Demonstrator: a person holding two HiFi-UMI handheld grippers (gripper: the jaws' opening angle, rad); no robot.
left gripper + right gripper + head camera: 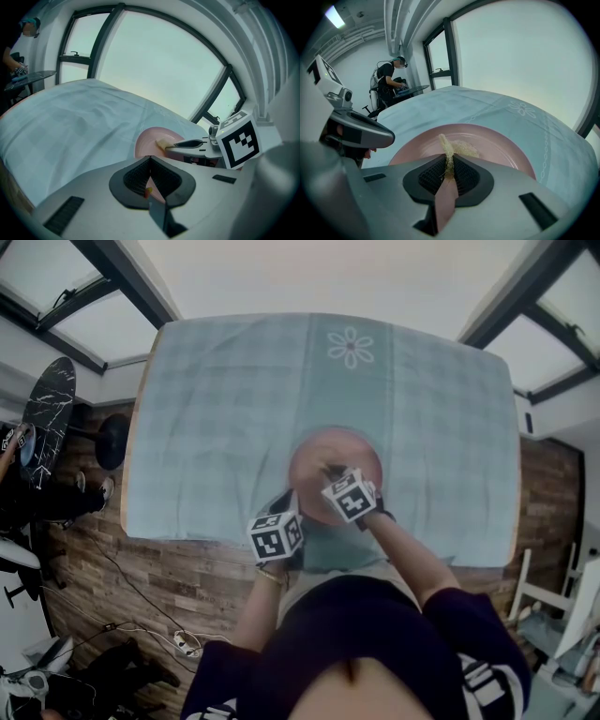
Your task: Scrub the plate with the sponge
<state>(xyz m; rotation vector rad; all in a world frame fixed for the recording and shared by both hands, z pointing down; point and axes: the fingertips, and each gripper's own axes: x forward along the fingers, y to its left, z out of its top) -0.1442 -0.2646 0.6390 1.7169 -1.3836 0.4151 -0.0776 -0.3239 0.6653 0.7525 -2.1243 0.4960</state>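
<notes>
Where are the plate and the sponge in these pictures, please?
plate point(506, 150), right gripper view, on the bare pink surface right of centre.
sponge point(460, 147), right gripper view, on its frayed pale middle.

The round pink plate point(328, 448) lies on a pale blue-green checked tablecloth point(216, 409) with a white flower motif point(350, 346) at 12 o'clock. The fibrous sponge point(461, 149) is straw-yellow. The left gripper point(150, 161) and right gripper point(449, 161) are grey with black pads and black-and-white square markers. The plank floor point(187, 577) is brown.
</notes>
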